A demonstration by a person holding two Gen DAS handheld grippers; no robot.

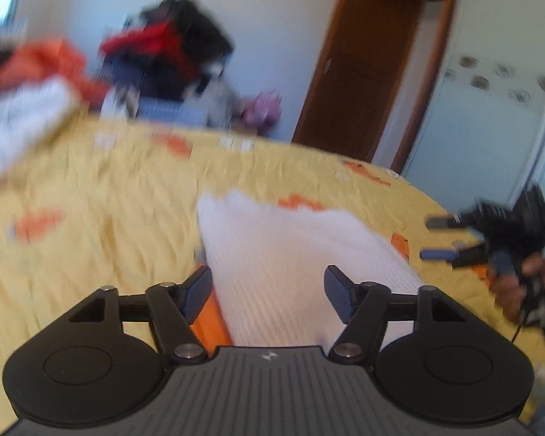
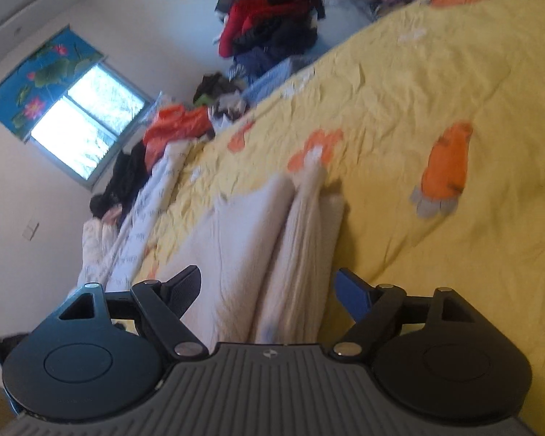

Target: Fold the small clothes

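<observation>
While both my grippers hang wide and empty, left (image 1: 269, 292) and right (image 2: 267, 292), the white garment (image 1: 290, 254) lies part-folded on the yellow bedspread (image 1: 109, 218), just ahead between their fingers, probably ready for another fold.

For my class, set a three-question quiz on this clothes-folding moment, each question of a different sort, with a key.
1. True or false: the left gripper is clamped on the white garment.
2. Multiple choice: the garment lies on a) a wooden table b) a yellow bedspread c) a chair.
3. Fill in: the right gripper has its jaws ____.

Key: 1 false; 2 b; 3 open.
</observation>
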